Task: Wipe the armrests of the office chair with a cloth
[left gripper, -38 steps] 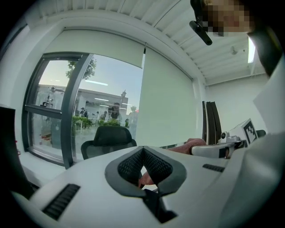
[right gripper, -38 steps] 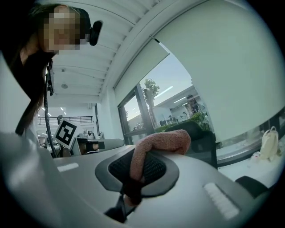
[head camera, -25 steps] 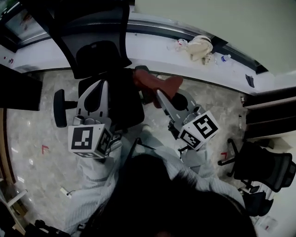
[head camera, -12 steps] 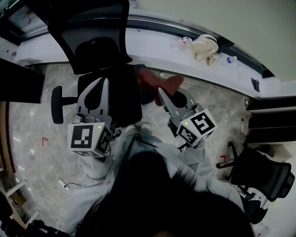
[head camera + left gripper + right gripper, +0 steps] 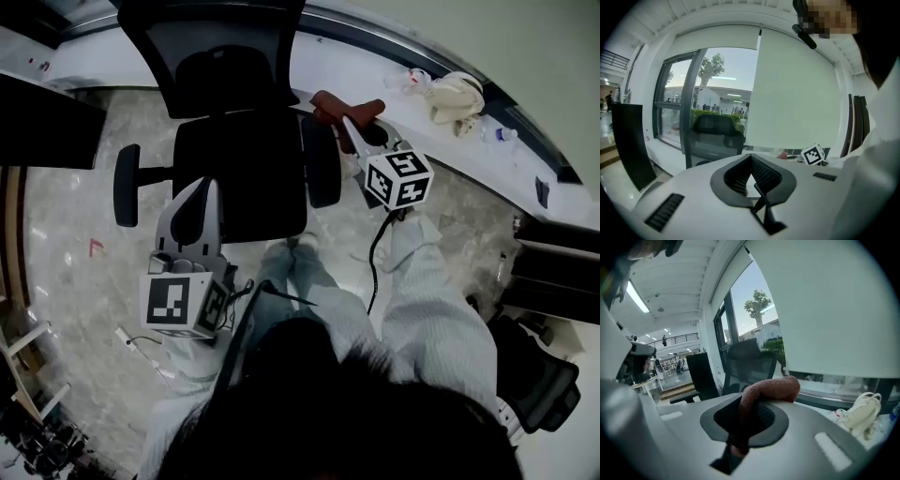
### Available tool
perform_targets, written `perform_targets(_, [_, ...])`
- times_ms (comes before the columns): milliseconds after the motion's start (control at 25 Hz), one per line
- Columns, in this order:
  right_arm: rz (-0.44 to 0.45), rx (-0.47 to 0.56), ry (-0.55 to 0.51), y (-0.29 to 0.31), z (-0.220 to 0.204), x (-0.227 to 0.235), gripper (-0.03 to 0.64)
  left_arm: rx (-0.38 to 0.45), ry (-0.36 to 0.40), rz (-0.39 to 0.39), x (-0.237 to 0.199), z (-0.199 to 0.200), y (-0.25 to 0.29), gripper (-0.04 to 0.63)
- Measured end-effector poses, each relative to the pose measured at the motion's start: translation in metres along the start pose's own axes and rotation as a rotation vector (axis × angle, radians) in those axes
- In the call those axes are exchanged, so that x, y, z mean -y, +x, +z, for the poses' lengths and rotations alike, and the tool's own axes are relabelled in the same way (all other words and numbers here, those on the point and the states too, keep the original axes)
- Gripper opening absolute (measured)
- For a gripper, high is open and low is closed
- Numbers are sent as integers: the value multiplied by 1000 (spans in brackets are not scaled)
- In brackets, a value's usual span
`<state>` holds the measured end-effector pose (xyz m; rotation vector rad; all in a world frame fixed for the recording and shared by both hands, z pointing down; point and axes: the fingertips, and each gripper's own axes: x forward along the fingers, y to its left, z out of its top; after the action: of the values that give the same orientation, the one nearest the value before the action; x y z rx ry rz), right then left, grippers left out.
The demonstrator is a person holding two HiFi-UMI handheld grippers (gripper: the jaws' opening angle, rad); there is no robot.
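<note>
Swung out to one o'clock, the cloth clamped in the right gripper may be carried past the armrest; the left gripper is closed on nothing.

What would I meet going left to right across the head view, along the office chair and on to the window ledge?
One armrest → chair seat → other armrest → right gripper shut on the brown cloth → beige bag on the ledge.
</note>
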<state>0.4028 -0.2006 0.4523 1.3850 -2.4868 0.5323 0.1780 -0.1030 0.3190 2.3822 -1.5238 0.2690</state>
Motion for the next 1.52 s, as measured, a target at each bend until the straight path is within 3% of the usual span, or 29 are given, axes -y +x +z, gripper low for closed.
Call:
perform_targets(160, [-17,-118,-11,65,-48,24,25,-60,-7,46,-22,-20,-3,3])
perform_targets(280, [21,-246,29,92,-100,20,25,-85,-7,64,-34,-29,-2,3])
perform_targets(400, [76,-396,12,89,-150,-1,25,-86,-14,59,-41,-37,-2,3])
perform_targets(600, [131,-488,4,58,-175,-36,25,-83,-26,35,-39,-44,2,3])
perform_targets(800, [204,-516,40,2,-196,-78,25,-41,-22,-12,-23,-36,8,3])
perform_targets(1040, [227,-498,70,-45,-215,-109,25,-40,-23,-39,-7,-34,13,3])
perform_targets(1240, [203,-495,36,-39,-208,-91,25,-44,-25,-43,-3,-37,11,3])
perform_targets(1520, [184,-537,1,40,-183,-32,25,-50,-67,49,-30,-46,-1,3])
